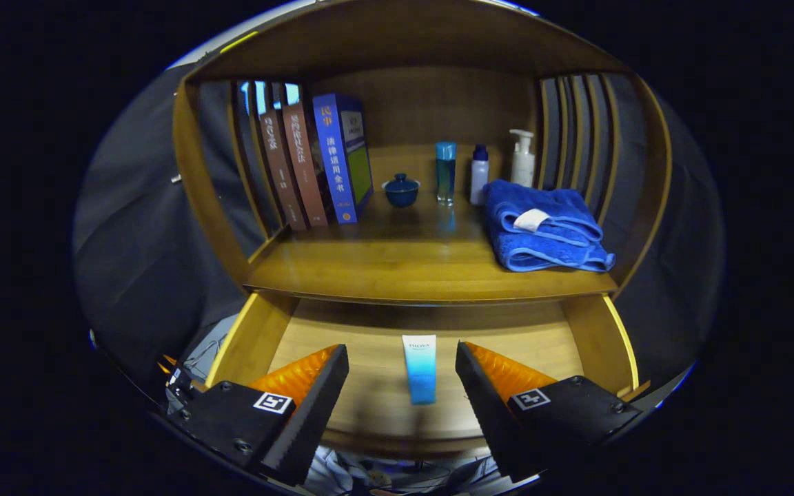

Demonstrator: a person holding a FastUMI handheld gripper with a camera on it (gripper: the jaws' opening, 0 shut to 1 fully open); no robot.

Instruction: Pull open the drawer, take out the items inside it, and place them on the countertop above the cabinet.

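Gripper [402,362] gapes wide, empty, straddling a smooth blue-white tube [420,368] in the wooden drawer [252,337], whose front is cut off

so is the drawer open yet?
Open. The drawer is pulled out below the countertop, the tube lying on its floor between the open gripper's fingers.

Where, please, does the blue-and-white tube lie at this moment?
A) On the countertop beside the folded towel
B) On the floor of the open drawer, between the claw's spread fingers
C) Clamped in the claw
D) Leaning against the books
B: the tube lies flat on the floor of the open drawer, in the gap of the open claw, with neither finger touching it.
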